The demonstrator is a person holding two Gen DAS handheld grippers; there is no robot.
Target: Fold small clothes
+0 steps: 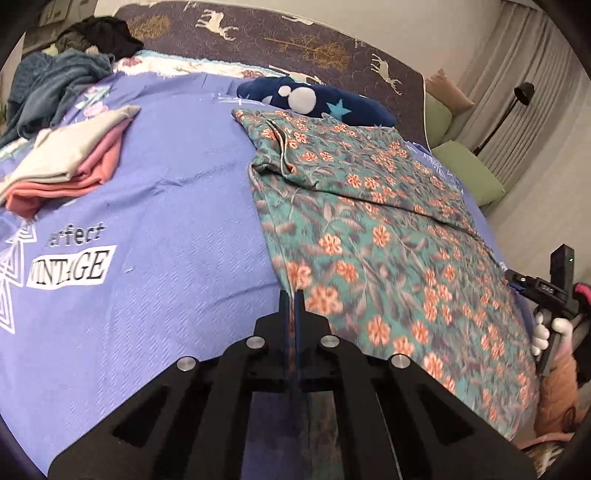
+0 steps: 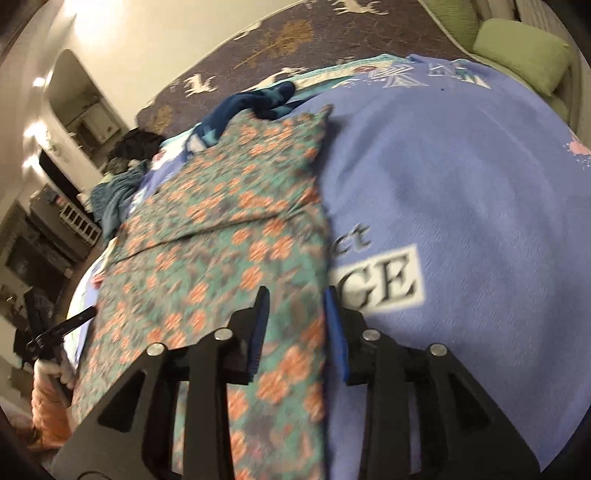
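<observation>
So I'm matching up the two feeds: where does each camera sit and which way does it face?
Left wrist: on the left gripper, looking down across the bed; fingers shut at the floral garment edge.
Right wrist: on the right gripper, fingers apart over the same garment.
Shared: garment, blue bedspread, headboard.

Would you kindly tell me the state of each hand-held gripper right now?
Left hand-held gripper: closed on the floral garment's edge.
Right hand-held gripper: open, over the garment's edge, holding nothing.
</observation>
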